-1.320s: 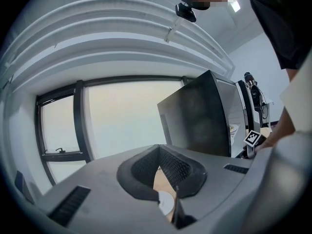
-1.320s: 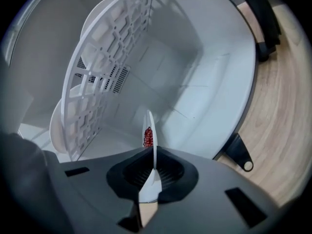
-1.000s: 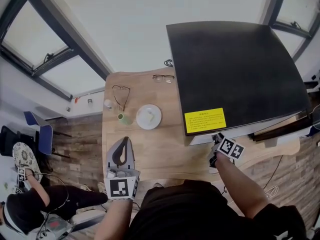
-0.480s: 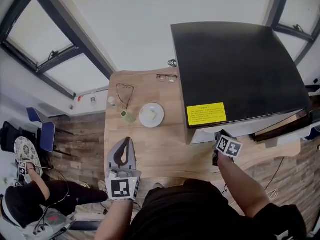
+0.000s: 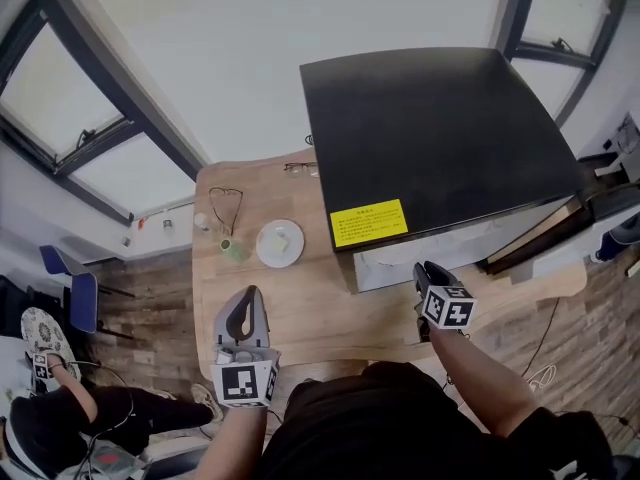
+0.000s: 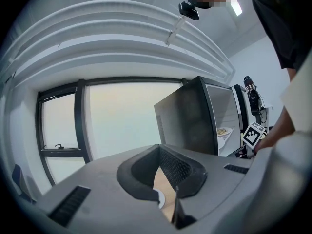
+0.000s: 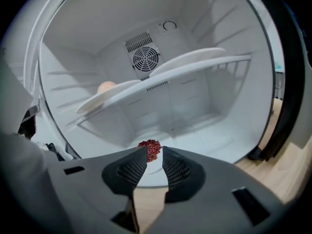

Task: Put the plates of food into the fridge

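Observation:
A white plate [image 7: 152,165] with red beans [image 7: 150,148] rests on the floor of the open fridge [image 5: 430,138]. My right gripper [image 7: 154,152] is open at the fridge mouth, its jaws either side of the plate's near rim without pressing it; the head view shows the right gripper [image 5: 422,268] there too. A second plate [image 5: 279,243] of pale food sits on the wooden table [image 5: 320,308]. My left gripper [image 5: 249,293] hovers near the table's front edge, short of that plate. In the left gripper view, the left gripper [image 6: 159,152] is shut and empty.
The fridge shelf [image 7: 161,77] carries two more plates, one with a bun [image 7: 105,87]. The fridge door [image 5: 560,223] stands open at the right. Two pairs of glasses [image 5: 225,203] [image 5: 298,167] and a small green cup [image 5: 230,250] lie behind the table plate. A person [image 5: 40,418] sits at lower left.
The head view has swung, so the fridge and table sit further left. My right gripper has drawn back slightly from the fridge mouth. The left gripper and table plate have not moved.

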